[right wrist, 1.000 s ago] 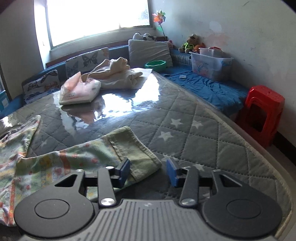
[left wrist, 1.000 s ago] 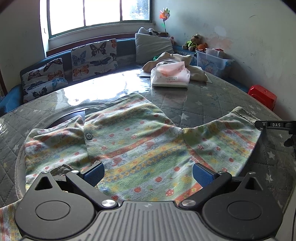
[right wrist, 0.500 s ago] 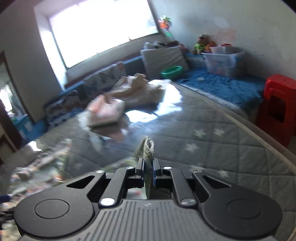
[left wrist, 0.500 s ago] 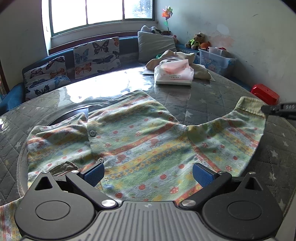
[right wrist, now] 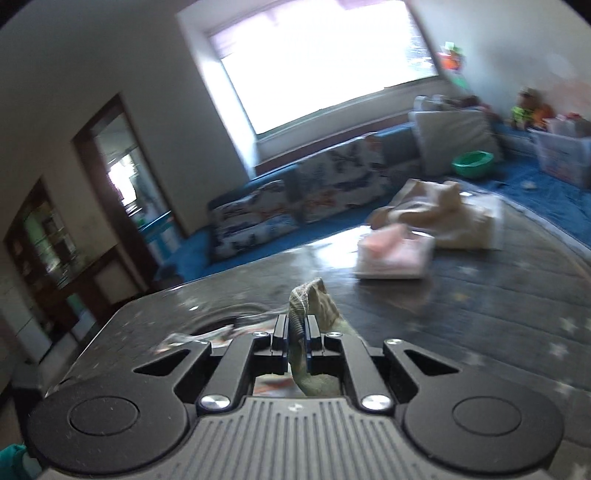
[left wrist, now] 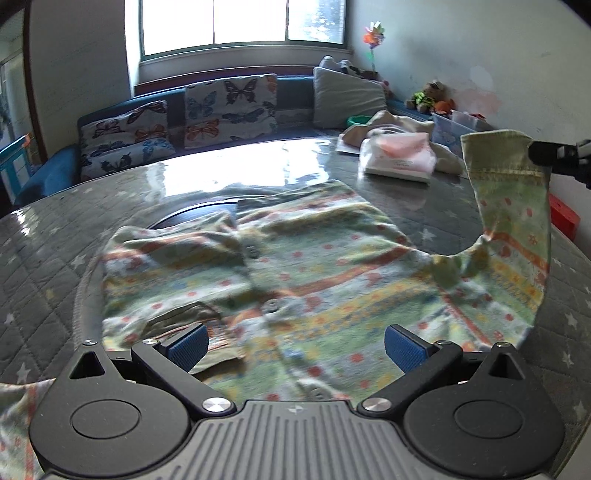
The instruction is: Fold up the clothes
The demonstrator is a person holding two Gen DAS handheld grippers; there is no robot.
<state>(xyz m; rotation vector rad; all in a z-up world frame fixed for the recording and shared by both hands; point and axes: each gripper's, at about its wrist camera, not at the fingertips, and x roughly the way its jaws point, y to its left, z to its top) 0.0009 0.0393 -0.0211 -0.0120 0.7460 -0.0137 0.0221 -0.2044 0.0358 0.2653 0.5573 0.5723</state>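
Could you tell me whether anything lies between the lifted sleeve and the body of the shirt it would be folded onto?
Nothing visible does. The right gripper holds the sleeve up, and the shirt body lies bare; the open left gripper hovers at its near edge.

A bright window (left wrist: 243, 22) fills the far wall, glaring off a glossy round table (left wrist: 221, 177) under a quilted star cover. A blue bench (left wrist: 55, 173) with butterfly cushions (left wrist: 229, 107) runs below it. A red stool (left wrist: 563, 221) stands by the right wall. A dark doorway (right wrist: 122, 166) opens left.
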